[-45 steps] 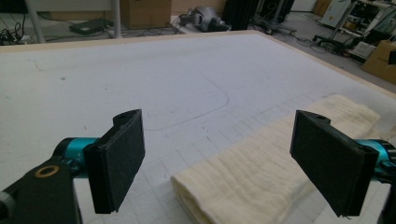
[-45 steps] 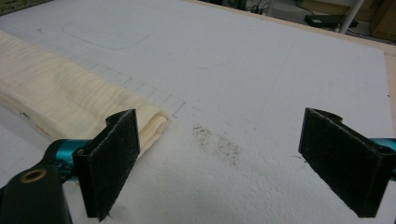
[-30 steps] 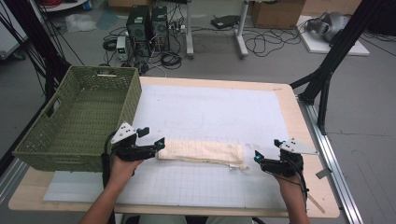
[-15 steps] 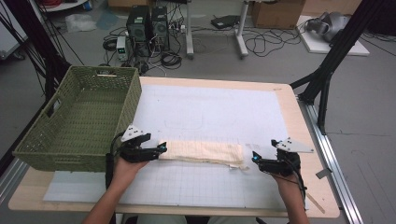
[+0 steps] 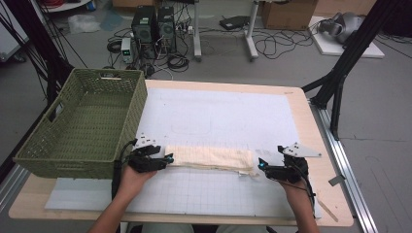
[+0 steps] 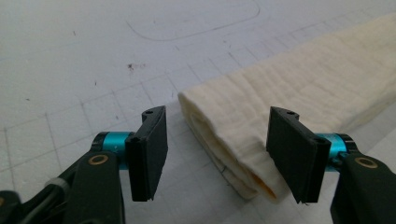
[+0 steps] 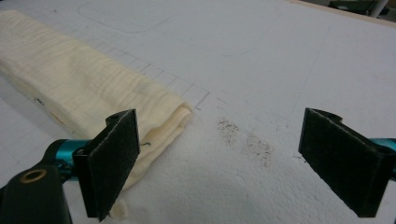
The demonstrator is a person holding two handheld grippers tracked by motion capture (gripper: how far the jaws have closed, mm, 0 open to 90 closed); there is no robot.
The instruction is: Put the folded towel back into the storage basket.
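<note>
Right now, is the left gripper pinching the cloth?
Apart. In the left gripper view the left gripper, jaws just closing, straddles the cloth end; a plain gap separates its left pad from the fold.

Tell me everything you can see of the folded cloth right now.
The folded cloth is cream, soft and faintly ribbed, folded into a long flat strip with layered ends. It lies across the white grid mat. Its left end sits between the left gripper's open, closing jaws; the right gripper stands open at its other end.

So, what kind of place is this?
Probably a lab or workshop: computer towers and loose cables lie on the floor behind the table, and black camera-rig struts stand beside it.
</note>
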